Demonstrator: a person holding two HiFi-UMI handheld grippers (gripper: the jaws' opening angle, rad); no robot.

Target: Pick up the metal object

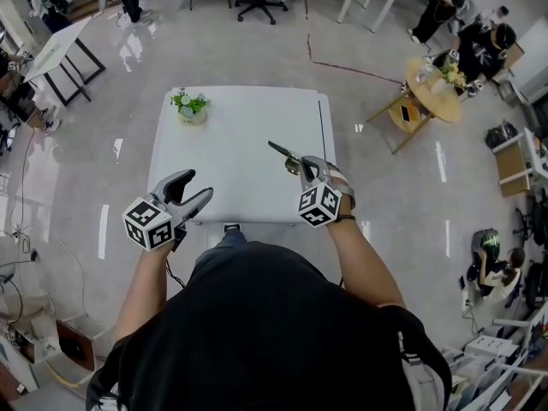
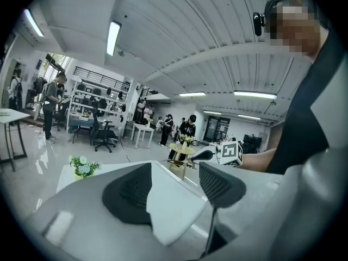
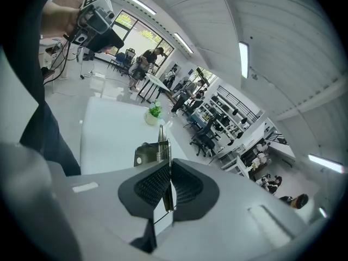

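Pot (image 1: 193,117) holds flowers (image 1: 189,103); right gripper (image 3: 167,170) jaws clamp metal object (image 3: 161,144).

metal object (image 3: 162,145): bare steel, glossy, smooth. right tool (image 3: 167,173), left tool (image 2: 174,181): grey plastic shells, matt. pads (image 2: 133,192): black, rubbery look, fine dimpled texture. counter (image 1: 231,135): white, smooth, matt top. floor (image 1: 128,67): grey, polished, glossy, mirrors the lights. shirt (image 1: 274,332): black cloth, matt. round table (image 1: 432,88): light wood, low sheen.

flower pot (image 1: 191,108) on table (image 1: 244,174) far-left, metal obj (image 1: 281,151) in r gripper (image 1: 301,166) over table right
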